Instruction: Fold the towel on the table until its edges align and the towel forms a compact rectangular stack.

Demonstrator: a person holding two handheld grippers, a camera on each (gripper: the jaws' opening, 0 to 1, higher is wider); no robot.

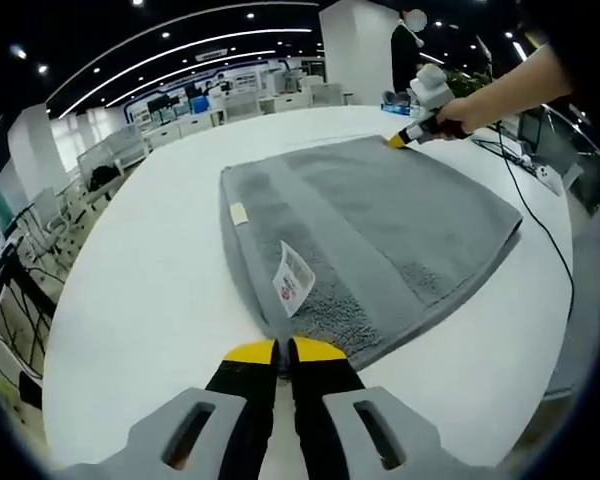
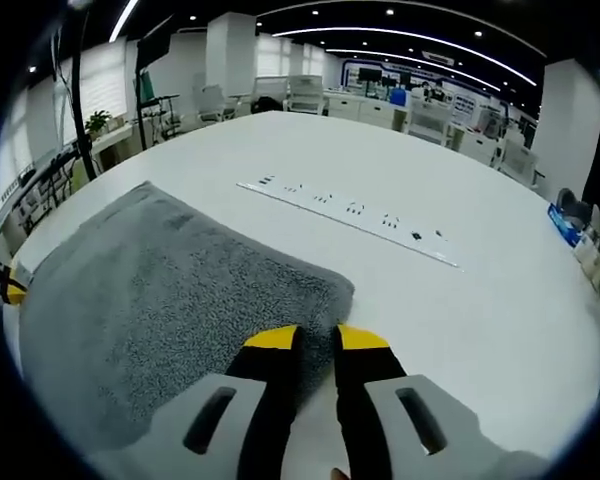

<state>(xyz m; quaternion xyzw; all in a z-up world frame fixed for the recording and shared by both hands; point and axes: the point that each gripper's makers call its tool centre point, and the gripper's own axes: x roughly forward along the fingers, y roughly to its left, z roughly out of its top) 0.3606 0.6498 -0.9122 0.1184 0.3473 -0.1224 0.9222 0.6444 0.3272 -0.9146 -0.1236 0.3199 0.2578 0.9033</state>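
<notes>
A grey towel [image 1: 380, 220] lies folded on the round white table [image 1: 150, 290], with a white care label [image 1: 293, 280] near its closest corner. My left gripper [image 1: 283, 352] is at that corner, its yellow-tipped jaws shut on the towel's edge. At the towel's far corner a hand holds my right gripper [image 1: 398, 140]. In the right gripper view the towel [image 2: 150, 310] spreads to the left, and my right gripper [image 2: 317, 340] pinches its corner. The left gripper's yellow tip [image 2: 15, 285] peeks in at the towel's far left edge.
A long white power strip [image 2: 350, 210] lies on the table beyond the towel. Cables and a socket block [image 1: 542, 178] sit near the table's right edge. A blue object [image 2: 565, 222] rests at the far right. Office desks and chairs surround the table.
</notes>
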